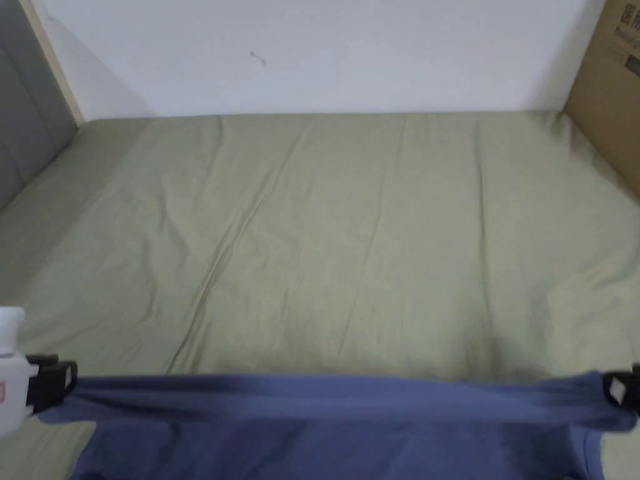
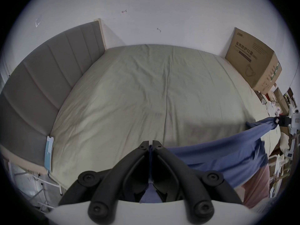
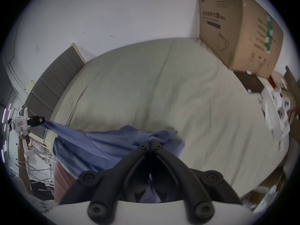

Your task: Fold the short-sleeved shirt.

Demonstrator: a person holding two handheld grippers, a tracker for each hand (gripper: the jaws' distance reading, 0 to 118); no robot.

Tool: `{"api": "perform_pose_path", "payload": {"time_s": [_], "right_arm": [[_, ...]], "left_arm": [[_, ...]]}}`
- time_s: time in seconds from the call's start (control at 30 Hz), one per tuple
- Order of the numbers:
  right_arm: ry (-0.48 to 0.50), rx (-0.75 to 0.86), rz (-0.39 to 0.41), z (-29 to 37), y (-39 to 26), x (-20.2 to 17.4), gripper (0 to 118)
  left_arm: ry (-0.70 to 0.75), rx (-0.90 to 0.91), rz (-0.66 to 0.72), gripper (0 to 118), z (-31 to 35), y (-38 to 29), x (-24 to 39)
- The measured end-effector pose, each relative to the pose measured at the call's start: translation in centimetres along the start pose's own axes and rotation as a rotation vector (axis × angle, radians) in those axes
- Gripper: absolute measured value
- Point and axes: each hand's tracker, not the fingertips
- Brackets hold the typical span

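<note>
while the blue shirt (image 1: pixel 337 406) is hanging taut above the near edge of the bed (image 1: pixel 350 237), the left gripper (image 1: pixel 53 382) and right gripper (image 1: pixel 620 389) are each pinching one end, its long axis running straight between them.

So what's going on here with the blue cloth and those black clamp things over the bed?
A person is holding a two-jaw gripper in each hand and has a blue short-sleeved shirt stretched between them. The left gripper and the right gripper each have their jaws closed on one end of the shirt's upper edge, so it hangs taut at the near side of the bed with the pale green sheet. The shirt is not folded yet. A large cardboard box stands at the bed's far right corner.
</note>
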Motion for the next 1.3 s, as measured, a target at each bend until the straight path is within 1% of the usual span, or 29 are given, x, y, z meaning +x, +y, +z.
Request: {"api": "perform_pose_path", "payload": {"time_s": [0.07,0.1,0.2,0.3,0.33,0.37,0.4,0.43,0.47,0.5,0.6,0.63,0.67,0.7,0.73,0.77,0.8,0.83,0.87,0.9,0.93,1.0,1.03,1.07,1.1,1.13,1.17,1.27,1.3], "right_arm": [[0.017,-0.054,-0.062,0.9,-3.8,-0.6,0],[0.019,-0.077,-0.077,0.9,-5.6,-0.8,0],[-0.003,-0.167,-0.069,0.1,-9.8,-1.6,0],[-0.016,-0.187,-0.119,-0.9,-11.9,-0.8,0],[-0.016,-0.186,-0.118,-1.0,-12.1,-0.9,0],[-0.015,-0.181,-0.122,-1.1,-12.1,-1.0,4],[-0.024,-0.181,-0.126,-1.1,-11.8,-1.3,20],[-0.049,-0.18,-0.128,-1.3,-11.6,-1.0,54],[-0.082,-0.175,-0.113,-1.3,-11.2,-1.2,77],[-0.103,-0.166,-0.102,-1.0,-10.8,-1.5,81],[-0.088,-0.067,-0.076,0.5,-9.4,-2.7,81],[-0.085,-0.052,-0.064,0.7,-8.9,-3.3,73],[-0.069,-0.043,-0.05,0.7,-8.5,-4.0,56],[-0.048,-0.015,-0.031,1.0,-8.3,-4.7,31],[-0.029,0.013,0.011,0.9,-8.1,-5.9,3],[-0.044,0.037,0.038,0.6,-8.0,-6.9,2],[-0.065,0.062,0.044,0.2,-8.0,-7.9,0],[-0.054,0.057,0.05,-0.5,-8.0,-8.7,0],[0.007,0.029,0.069,-1.2,-8.0,-9.4,0],[0.037,0.028,0.06,-1.8,-8.1,-10.2,0],[0.035,0.04,0.053,-2.2,-8.2,-10.9,0],[0.062,0.037,0.087,-3.1,-8.3,-12.7,0],[0.05,0.048,0.104,-3.5,-8.3,-13.6,0],[0.043,0.051,0.128,-4.0,-8.2,-14.3,0],[0.052,0.034,0.156,-4.6,-8.0,-15.1,0],[0.067,0.024,0.16,-5.0,-7.9,-15.6,0],[0.08,0.019,0.159,-5.4,-7.8,-16.1,0],[0.113,0.002,0.154,-6.0,-7.5,-17.1,0],[0.122,-0.004,0.153,-6.2,-7.5,-17.4,0]], "left_arm": [[0.005,-0.037,0.019,1,-0.1,-2.4,-0.4],[0.002,-0.064,0.025,1,-0.1,-3.8,-0.2],[0.031,-0.132,0.061,1,-0.9,-7.6,-0.5],[0.027,-0.169,0.078,4,-1.8,-10.8,-1.4],[0.032,-0.18,0.09,11,-1.9,-11.3,-1.8],[0.037,-0.186,0.105,26,-1.5,-11.4,-2.3],[0.058,-0.179,0.124,50,-1.6,-11.8,-2.6],[0.105,-0.17,0.131,85,-1.7,-11.9,-3.0],[0.116,-0.179,0.139,99,-1.6,-11.8,-3.3],[0.126,-0.156,0.166,103,-0.8,-11.8,-3.2],[0.031,-0.028,0.252,102,1.4,-11.2,-4.0],[0.012,-0.013,0.285,97,2.6,-11.0,-3.6],[-0.009,-0.002,0.315,82,3.0,-10.9,-3.6],[-0.044,0.011,0.344,48,3.3,-11.0,-3.7],[-0.071,0.029,0.357,0,3.6,-11.2,-3.8],[-0.09,0.042,0.37,0,4.3,-11.3,-2.6],[-0.086,0.036,0.393,0,4.1,-11.8,-2.6],[-0.092,0.028,0.423,0,3.8,-12.2,-2.8],[-0.106,0.017,0.446,0,3.5,-12.6,-3.0],[-0.106,0.03,0.479,0,3.1,-13.3,-3.8],[-0.118,0.044,0.511,0,3.0,-13.9,-4.1],[-0.15,0.067,0.606,3,2.6,-15.0,-5.0],[-0.171,0.063,0.671,32,2.5,-15.5,-4.9],[-0.221,0.047,0.718,68,1.9,-16.0,-5.3],[-0.263,0.02,0.761,98,1.1,-16.5,-5.7],[-0.297,0.019,0.782,115,0.5,-17.0,-5.8],[-0.303,0.014,0.793,116,-0.3,-17.5,-6.6],[-0.264,0.009,0.827,115,-1.6,-18.0,-6.7],[-0.286,0.011,0.869,115,-2.5,-18.4,-7.4]]}}
